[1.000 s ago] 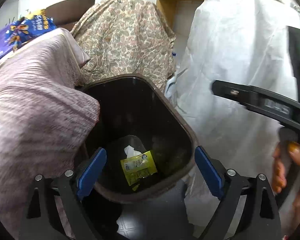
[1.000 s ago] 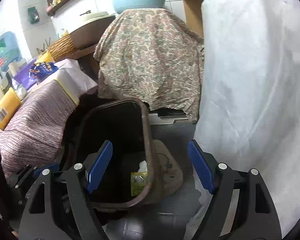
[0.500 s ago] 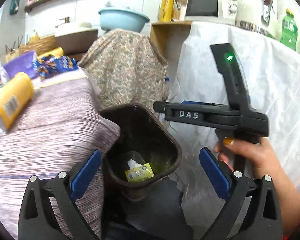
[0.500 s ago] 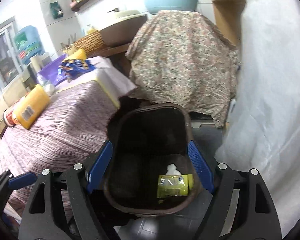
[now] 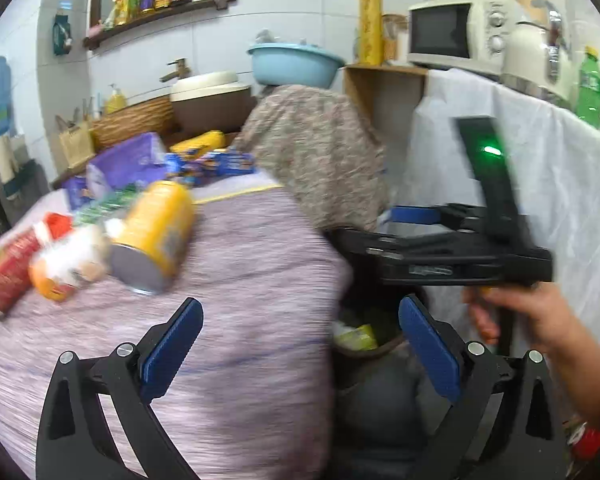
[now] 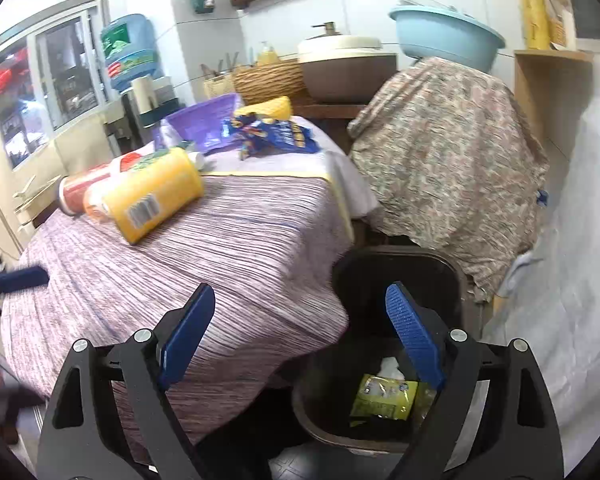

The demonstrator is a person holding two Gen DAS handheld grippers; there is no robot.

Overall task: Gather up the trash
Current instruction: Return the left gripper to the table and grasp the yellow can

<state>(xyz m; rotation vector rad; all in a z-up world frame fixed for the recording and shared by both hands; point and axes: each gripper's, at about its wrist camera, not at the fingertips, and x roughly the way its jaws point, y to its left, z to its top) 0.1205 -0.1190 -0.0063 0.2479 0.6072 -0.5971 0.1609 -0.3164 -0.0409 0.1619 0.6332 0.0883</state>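
Observation:
A dark trash bin stands on the floor beside the cloth-covered table; it holds a yellow-green wrapper and white tissue. On the table lie a yellow canister, a red can, an orange-white packet and a blue snack bag. My left gripper is open and empty over the table's edge, the canister to its upper left. My right gripper is open and empty, between table and bin; it shows in the left wrist view.
A purple basket sits at the table's far end. A floral-draped stand with a blue basin is behind the bin. A white-draped counter with a microwave stands to the right.
Both grippers have lifted and swung left, away from the bin's mouth toward the table. The cans and packets on the table have come into view.

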